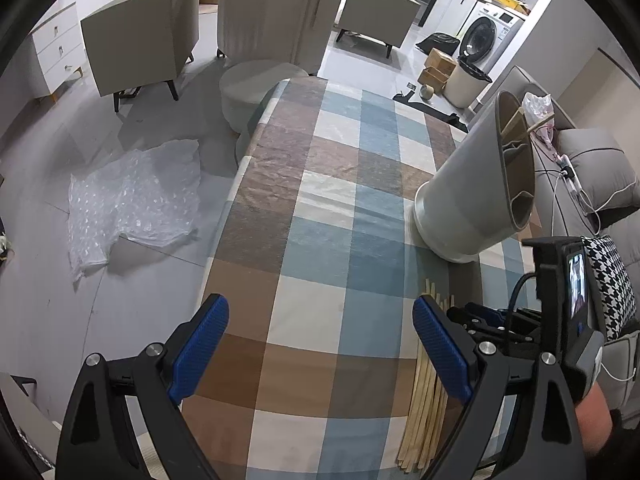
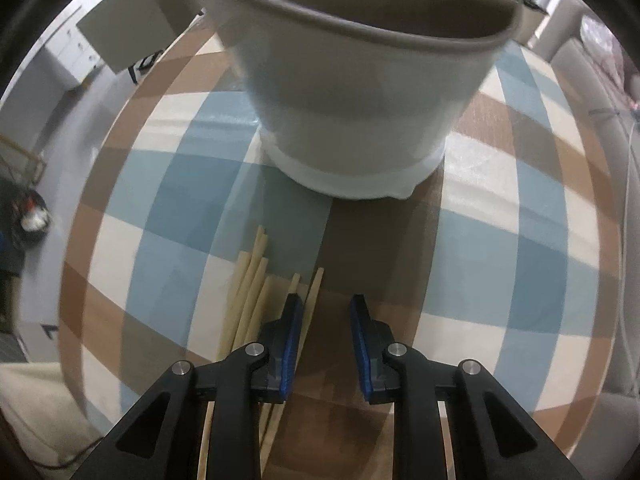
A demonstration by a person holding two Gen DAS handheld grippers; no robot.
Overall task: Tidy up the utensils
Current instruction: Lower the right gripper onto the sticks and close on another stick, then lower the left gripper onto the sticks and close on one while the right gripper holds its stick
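A heap of pale wooden chopsticks lies on the checked tablecloth, just in front of a tall grey utensil holder. My right gripper points down at the heap's right edge with its jaws narrowed. One chopstick runs along the inside of the left pad, and bare cloth shows in the gap. In the left wrist view the holder stands at the right with a few chopsticks in it. My left gripper hangs wide open over the cloth, left of the heap, with nothing between its fingers.
The table's left edge drops to a grey floor with a sheet of bubble wrap. A round stool and an armchair stand beyond. A sofa with cushions runs along the right side.
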